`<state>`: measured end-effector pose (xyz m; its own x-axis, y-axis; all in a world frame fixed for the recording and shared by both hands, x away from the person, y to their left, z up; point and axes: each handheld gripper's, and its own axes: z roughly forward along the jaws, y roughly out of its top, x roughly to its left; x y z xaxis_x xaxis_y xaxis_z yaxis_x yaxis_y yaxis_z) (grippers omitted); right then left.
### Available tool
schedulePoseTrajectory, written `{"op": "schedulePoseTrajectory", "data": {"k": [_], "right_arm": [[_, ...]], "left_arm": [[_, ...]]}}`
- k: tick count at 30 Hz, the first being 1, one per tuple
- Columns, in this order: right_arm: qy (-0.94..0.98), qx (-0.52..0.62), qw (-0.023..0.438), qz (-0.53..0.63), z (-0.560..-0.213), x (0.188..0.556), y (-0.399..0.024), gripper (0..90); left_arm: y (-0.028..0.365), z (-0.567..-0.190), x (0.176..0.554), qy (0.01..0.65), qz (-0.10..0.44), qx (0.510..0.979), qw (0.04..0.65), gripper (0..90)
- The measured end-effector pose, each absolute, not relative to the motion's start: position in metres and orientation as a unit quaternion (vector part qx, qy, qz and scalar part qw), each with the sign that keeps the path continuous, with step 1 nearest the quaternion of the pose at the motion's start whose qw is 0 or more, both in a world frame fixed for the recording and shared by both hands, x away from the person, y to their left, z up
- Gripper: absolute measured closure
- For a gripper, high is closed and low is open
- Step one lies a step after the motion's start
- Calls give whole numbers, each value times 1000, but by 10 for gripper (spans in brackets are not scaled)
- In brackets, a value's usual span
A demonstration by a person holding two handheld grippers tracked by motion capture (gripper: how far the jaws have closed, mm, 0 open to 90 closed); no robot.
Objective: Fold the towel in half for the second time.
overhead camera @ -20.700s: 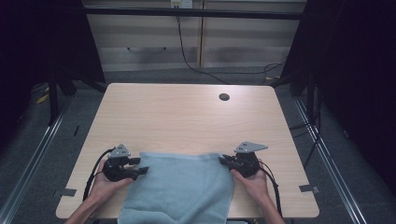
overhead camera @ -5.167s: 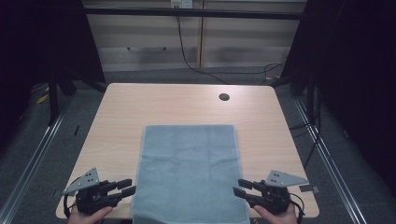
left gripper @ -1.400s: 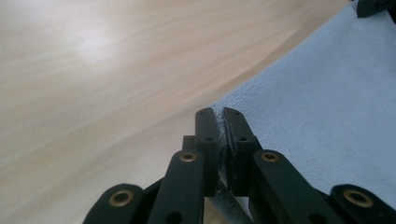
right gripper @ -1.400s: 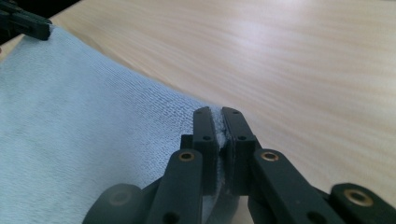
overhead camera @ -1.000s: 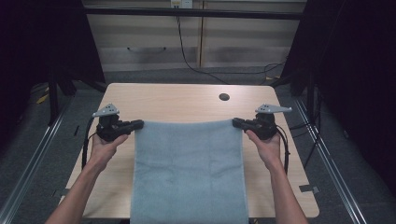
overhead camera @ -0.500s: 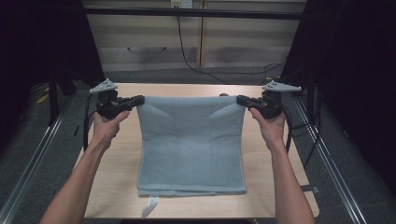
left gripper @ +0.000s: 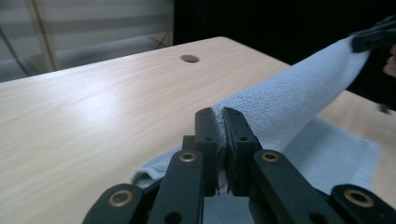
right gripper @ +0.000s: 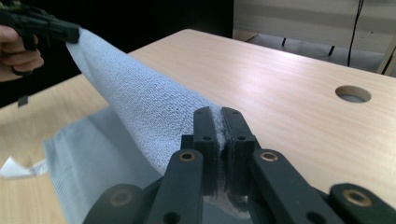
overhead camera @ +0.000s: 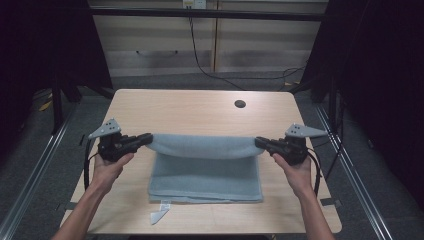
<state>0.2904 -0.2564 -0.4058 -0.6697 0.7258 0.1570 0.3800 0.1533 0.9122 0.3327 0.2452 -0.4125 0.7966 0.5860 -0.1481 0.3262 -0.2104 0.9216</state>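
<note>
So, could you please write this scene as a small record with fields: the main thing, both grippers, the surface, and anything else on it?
main thing: light blue towel, half folded
lifted edge: held above the table between the two grippers, sagging a little in the middle
lower layer: flat on the table, white tag at its near left corner
left gripper: shut on one towel corner
right gripper: shut on the other corner
surface: wooden table
also: round hole near the far edge

One light-blue towel (overhead camera: 205,172), two black grippers, left (overhead camera: 145,139) and right (overhead camera: 261,143), two hands, one wooden table (overhead camera: 190,110), one round table hole (overhead camera: 240,104)
</note>
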Motion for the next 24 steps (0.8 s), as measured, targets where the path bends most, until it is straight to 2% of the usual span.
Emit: {"op": "schedulePoseTrajectory", "data": {"k": [8,12,16,20,24], "right_arm": [[763,372,116,516,-447,248,-250,842],[761,368,92,526,-456,231,-252,738],[749,380,110,531,-451,221,-258,593],[727,405,134,538,-455,213,-270,562],[711,438,153,529,-462,211,-284,539]], "left_arm": [[257,-445,292,290,81,787,538,833],[265,-448,278,282,61,795,534,743],[277,-448,273,305,66,775,549,628],[289,-457,278,341,70,765,543,535],[298,-472,284,375,91,769,510,427]]}}
